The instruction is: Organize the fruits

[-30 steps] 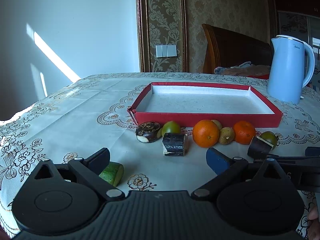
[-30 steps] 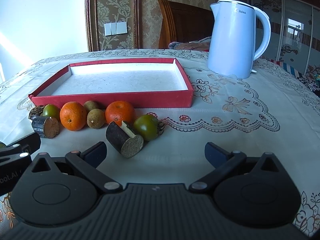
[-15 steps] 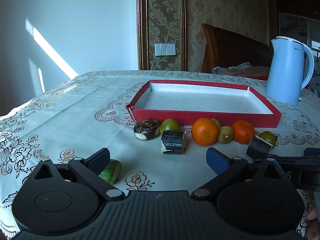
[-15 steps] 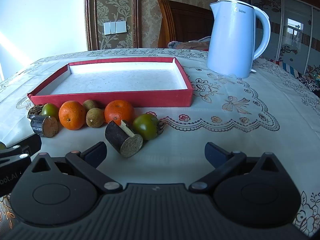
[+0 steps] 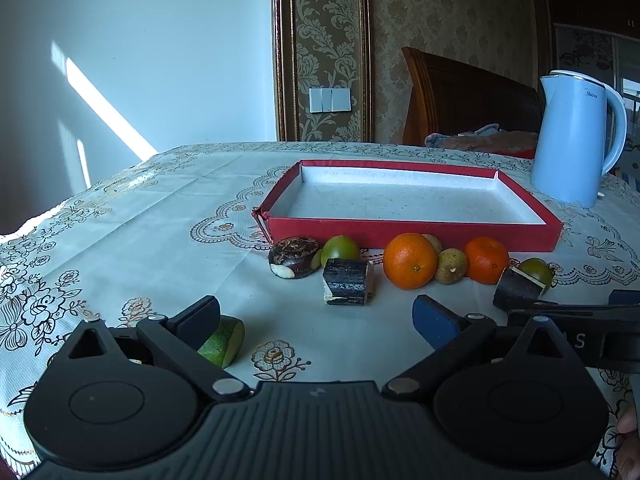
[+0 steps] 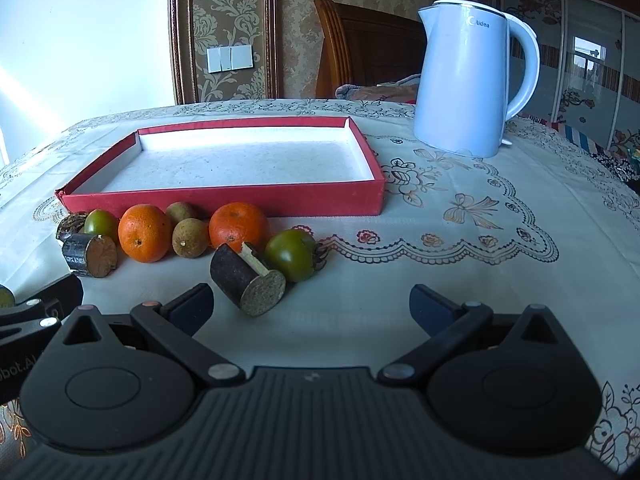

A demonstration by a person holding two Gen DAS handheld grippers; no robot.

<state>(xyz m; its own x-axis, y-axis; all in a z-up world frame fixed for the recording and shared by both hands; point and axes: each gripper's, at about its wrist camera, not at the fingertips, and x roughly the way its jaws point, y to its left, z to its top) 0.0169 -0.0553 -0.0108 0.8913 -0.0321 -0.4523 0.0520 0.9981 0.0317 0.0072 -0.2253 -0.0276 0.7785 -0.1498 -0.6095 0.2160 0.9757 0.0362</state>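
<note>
Fruits [image 6: 145, 233] are lying in a row before the red tray [image 6: 224, 202] while both grippers, left [image 5: 316, 320] and right [image 6: 311, 303], are hovering with jaws apart.

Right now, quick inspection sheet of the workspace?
Surface: table under a patterned cloth.
Job's things: red tray, nothing in it; two oranges, green fruits, small brown fruits and dark cut pieces in a row before it; green slice by the left gripper.
Clutter: blue kettle.
Grippers: left gripper and right gripper open, holding nothing.
Cables: nothing seen.
Surroundings: wooden chair, wall switch.
</note>
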